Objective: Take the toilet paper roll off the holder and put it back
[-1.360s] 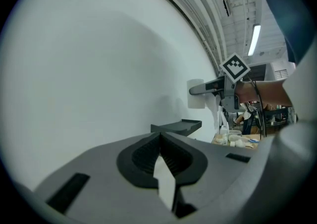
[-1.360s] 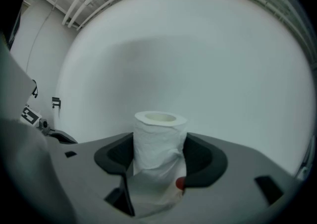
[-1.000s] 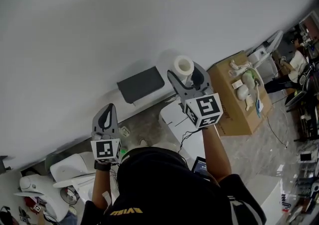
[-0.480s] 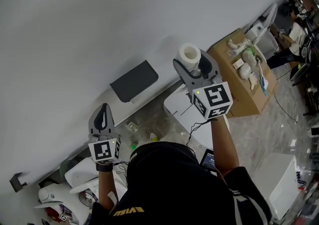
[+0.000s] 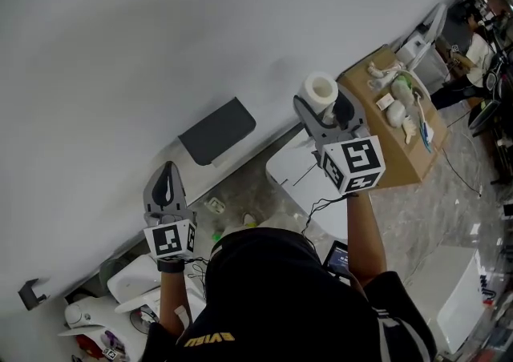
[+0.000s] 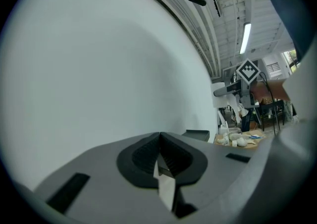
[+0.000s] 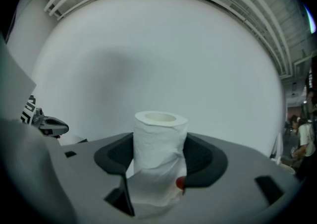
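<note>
A white toilet paper roll (image 5: 321, 90) (image 7: 159, 148) stands upright between the jaws of my right gripper (image 5: 325, 116) (image 7: 159, 161), which is shut on it in front of the plain white wall. A loose sheet of the roll hangs down toward the jaws' base. The dark grey flat holder (image 5: 217, 131) juts from the wall lower left of the roll, with nothing on it. My left gripper (image 5: 167, 186) (image 6: 159, 144) is shut with nothing between its jaws, held low at the left, well away from the holder.
A cardboard box (image 5: 393, 136) with small white objects on top stands right of the roll. A white toilet (image 5: 300, 172) is below the right gripper. More white fixtures (image 5: 132, 284) lie at the lower left. A seated person (image 5: 473, 64) is at the far right.
My right gripper has carried the roll up and to the right, farther from the holder. The left gripper has stayed about where it was.
</note>
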`<action>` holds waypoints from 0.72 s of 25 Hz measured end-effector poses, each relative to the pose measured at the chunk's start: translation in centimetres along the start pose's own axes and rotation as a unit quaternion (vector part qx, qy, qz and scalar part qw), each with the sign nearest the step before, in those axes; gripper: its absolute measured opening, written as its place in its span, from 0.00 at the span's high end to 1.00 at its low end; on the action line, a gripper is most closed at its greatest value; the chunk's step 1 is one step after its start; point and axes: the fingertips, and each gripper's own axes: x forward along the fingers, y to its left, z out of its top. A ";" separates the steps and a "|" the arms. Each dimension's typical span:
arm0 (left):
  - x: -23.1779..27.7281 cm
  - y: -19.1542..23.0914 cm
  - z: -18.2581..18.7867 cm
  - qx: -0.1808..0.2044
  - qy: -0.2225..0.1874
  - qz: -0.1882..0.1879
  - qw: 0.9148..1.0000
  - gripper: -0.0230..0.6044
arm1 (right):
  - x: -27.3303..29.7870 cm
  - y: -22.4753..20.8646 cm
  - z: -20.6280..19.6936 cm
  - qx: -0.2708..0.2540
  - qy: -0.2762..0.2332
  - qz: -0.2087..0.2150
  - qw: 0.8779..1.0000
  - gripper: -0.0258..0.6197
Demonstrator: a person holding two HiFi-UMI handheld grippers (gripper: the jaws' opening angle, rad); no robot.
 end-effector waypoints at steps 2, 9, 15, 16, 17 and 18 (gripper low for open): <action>0.1 -0.1 -0.2 -0.003 0.004 0.001 1.000 0.95 | -0.1 -0.7 -0.3 0.003 0.005 -0.008 1.000 0.51; 0.4 -1.3 -0.2 -0.004 0.004 -0.007 1.000 0.95 | -0.2 -1.1 -0.4 0.004 0.002 -0.008 1.000 0.51; 0.8 -1.8 0.2 -0.008 0.000 -0.007 1.000 0.95 | -0.3 -0.9 -0.3 0.007 0.001 -0.010 1.000 0.51; 0.8 -1.9 0.2 -0.008 0.000 -0.008 1.000 0.95 | -0.3 -1.0 -0.4 0.007 0.001 -0.010 1.000 0.51; 0.8 -1.9 0.2 -0.007 0.000 -0.008 1.000 0.95 | -0.3 -1.0 -0.4 0.007 0.001 -0.009 1.000 0.51; 0.9 -2.0 0.2 -0.007 0.000 -0.008 1.000 0.95 | -0.3 -1.1 -0.4 0.008 0.001 -0.009 1.000 0.51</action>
